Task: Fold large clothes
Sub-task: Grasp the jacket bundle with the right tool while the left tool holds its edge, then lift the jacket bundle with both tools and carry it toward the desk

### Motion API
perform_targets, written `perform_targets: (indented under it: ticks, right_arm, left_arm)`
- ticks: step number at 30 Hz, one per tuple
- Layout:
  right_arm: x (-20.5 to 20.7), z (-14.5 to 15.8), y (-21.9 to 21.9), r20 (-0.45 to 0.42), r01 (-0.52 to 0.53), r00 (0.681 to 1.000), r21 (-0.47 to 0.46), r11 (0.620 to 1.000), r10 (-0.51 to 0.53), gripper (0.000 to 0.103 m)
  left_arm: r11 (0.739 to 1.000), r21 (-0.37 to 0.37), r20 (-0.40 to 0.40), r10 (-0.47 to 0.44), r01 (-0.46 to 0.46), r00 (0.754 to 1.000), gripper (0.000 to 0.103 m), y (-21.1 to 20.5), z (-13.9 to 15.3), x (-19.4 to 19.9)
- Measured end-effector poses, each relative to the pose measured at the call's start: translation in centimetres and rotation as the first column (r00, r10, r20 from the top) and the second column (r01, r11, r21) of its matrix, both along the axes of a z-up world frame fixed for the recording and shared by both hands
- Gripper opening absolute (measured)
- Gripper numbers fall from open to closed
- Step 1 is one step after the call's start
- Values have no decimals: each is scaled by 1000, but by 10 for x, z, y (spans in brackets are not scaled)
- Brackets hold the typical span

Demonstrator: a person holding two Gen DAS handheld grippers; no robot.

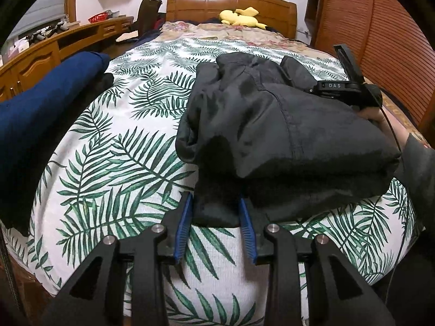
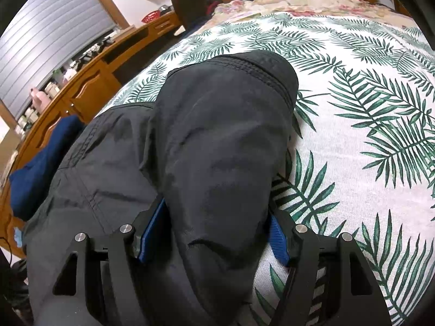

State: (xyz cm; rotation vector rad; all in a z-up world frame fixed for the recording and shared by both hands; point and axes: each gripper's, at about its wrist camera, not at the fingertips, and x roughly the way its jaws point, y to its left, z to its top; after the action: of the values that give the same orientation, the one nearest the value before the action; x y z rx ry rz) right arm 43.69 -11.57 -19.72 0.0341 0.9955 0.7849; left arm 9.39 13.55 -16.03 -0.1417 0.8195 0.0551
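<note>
A black garment (image 1: 272, 125) lies bundled in folds on the leaf-print bedspread (image 1: 122, 141). In the left wrist view my left gripper (image 1: 214, 201) has a low fold of that garment filling the gap between its blue pads, and its jaws are opening. The right gripper's black housing (image 1: 335, 85) sits at the garment's far right edge, held by a hand (image 1: 372, 115). In the right wrist view my right gripper (image 2: 214, 212) is shut on a thick roll of the black garment (image 2: 217, 135), which hides most of both pads.
A navy blue garment (image 1: 49, 108) lies at the bed's left edge. A wooden desk (image 1: 40, 57) with small items runs along the left. A yellow plush toy (image 1: 242, 17) rests by the headboard. Slatted wooden doors (image 1: 380, 40) stand at the right.
</note>
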Motion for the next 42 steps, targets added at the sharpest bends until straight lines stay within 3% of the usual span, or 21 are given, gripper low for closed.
perform_targets:
  ticks: [10, 12, 13, 17, 25, 32, 38, 42]
  right_arm:
    - [0, 1, 0, 3, -6, 1000, 1, 1000, 6, 65]
    - [0, 2, -4, -9, -3, 1000, 19, 1000, 3, 59]
    - [0, 3, -6, -16, -2, 1000, 29, 1000, 2, 54]
    - [-5, 18, -14, 6, 7, 1000, 76, 997, -8, 31]
    - [-38, 70, -12, 150, 11, 988, 110, 994, -28, 27]
    - [-72, 93, 5, 227, -26, 974, 99, 995, 3, 26]
    - [-100, 119, 52, 300, -47, 953, 68, 997, 24, 26]
    - [-114, 154, 103, 351, -83, 934, 36, 996, 66, 26]
  left_arm:
    - [1000, 10, 5, -15, 15, 1000, 34, 0, -1, 1]
    - [1000, 3, 5, -19, 19, 1000, 31, 1, -1, 1]
    - [1000, 1, 11, -27, 27, 1000, 19, 1, 1, 0]
    - [1000, 8, 52, -15, 15, 999, 10, 3, 11, -3]
    - [999, 45, 148, -23, 17, 989, 6, 2, 46, -13]
    - [998, 66, 199, -8, -5, 980, 5, 21, 65, -27]
    - [996, 89, 253, -19, -3, 967, 4, 64, 91, -48]
    - [992, 117, 307, 1, -39, 952, 4, 107, 121, -61]
